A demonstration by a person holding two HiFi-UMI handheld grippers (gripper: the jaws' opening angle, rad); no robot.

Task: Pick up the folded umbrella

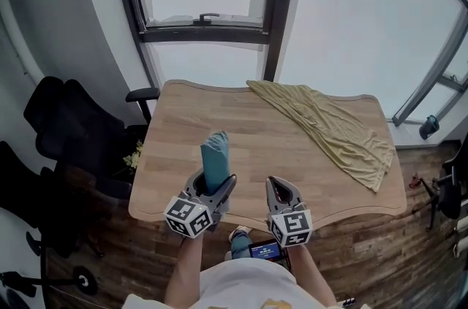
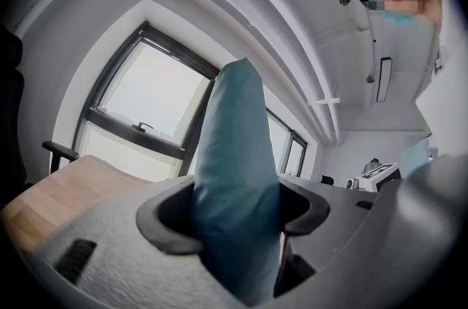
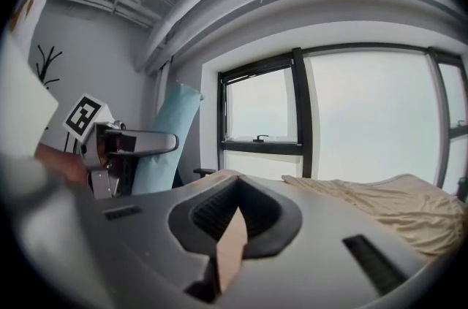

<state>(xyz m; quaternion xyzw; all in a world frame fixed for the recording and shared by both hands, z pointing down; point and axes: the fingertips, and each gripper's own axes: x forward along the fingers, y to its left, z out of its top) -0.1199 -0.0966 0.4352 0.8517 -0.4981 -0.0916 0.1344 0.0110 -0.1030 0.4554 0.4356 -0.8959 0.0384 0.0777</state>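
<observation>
One folded umbrella (image 1: 216, 160), one beige cloth (image 1: 333, 128), one wooden table (image 1: 248, 143).

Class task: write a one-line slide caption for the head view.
Left tool grips a teal folded umbrella over the wooden table; right tool empty beside it.

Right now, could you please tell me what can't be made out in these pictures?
Umbrella lower end: head and left gripper views, hidden inside the left claw.
Screen text: head view, too small.
Cloth far end: right gripper view, cut off by the picture's edge.
</observation>
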